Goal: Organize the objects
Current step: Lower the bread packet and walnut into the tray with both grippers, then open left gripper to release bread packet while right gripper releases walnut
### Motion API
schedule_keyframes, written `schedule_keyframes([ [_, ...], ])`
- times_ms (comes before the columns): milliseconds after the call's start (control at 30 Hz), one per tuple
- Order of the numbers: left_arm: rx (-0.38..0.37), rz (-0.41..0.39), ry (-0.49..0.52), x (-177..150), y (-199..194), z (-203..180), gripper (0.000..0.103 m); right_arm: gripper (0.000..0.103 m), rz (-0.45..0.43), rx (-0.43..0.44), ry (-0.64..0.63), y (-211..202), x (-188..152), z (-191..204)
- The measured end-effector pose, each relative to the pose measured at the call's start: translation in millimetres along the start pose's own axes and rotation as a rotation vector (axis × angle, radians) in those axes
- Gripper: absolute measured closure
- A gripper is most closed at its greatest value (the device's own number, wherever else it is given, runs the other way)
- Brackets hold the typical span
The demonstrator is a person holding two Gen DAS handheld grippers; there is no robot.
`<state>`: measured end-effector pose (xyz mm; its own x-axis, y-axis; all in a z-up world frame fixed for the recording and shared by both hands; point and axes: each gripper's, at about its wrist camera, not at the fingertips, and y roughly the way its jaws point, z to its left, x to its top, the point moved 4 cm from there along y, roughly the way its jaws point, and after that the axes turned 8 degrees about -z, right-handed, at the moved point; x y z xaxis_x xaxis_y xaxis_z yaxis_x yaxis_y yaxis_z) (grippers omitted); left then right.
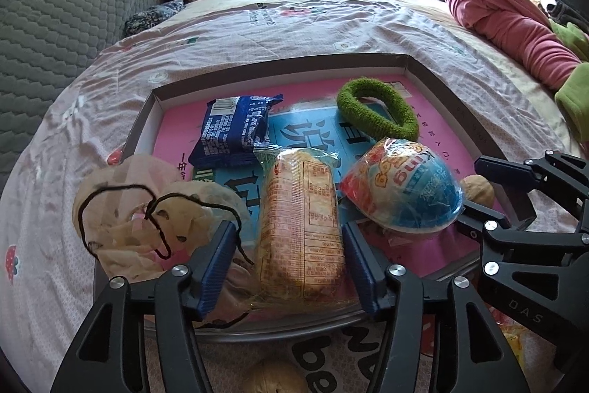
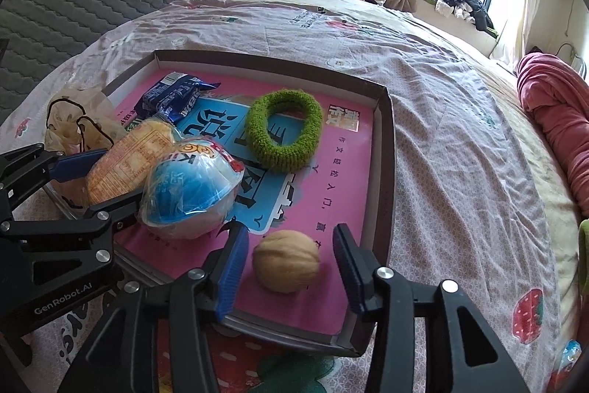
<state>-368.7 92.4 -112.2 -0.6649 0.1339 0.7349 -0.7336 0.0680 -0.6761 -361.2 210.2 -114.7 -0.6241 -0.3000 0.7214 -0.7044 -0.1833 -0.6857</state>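
Right gripper [image 2: 287, 267] released, jaws wide of the walnut [image 2: 286, 260] on the tray [image 2: 386, 150], left gripper [image 1: 291, 264] released around the orange snack pack [image 1: 300, 227], green knitted ring [image 2: 283, 131] lying farther back.

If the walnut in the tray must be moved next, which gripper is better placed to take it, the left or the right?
The right gripper: its open jaws already stand on both sides of the walnut in the tray. The left gripper stands around the orange snack pack.
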Motion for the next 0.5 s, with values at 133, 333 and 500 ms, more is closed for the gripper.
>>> schedule_keyframes([
  [133,-0.006,-0.008,-0.01,2.4,-3.6,0.4,0.034,0.054,-0.01,-0.005,-0.001,-5.7,2.8,-1.5],
  [333,-0.02,-0.021,-0.023,8.4,-9.9,1.7,0.031,0.051,-0.02,-0.01,-0.002,-12.6,6.5,-3.1],
  [500,-0.025,-0.027,-0.028,10.4,-15.2,1.5,0.027,0.05,-0.023,-0.013,0.002,-17.3,7.8,-4.7],
])
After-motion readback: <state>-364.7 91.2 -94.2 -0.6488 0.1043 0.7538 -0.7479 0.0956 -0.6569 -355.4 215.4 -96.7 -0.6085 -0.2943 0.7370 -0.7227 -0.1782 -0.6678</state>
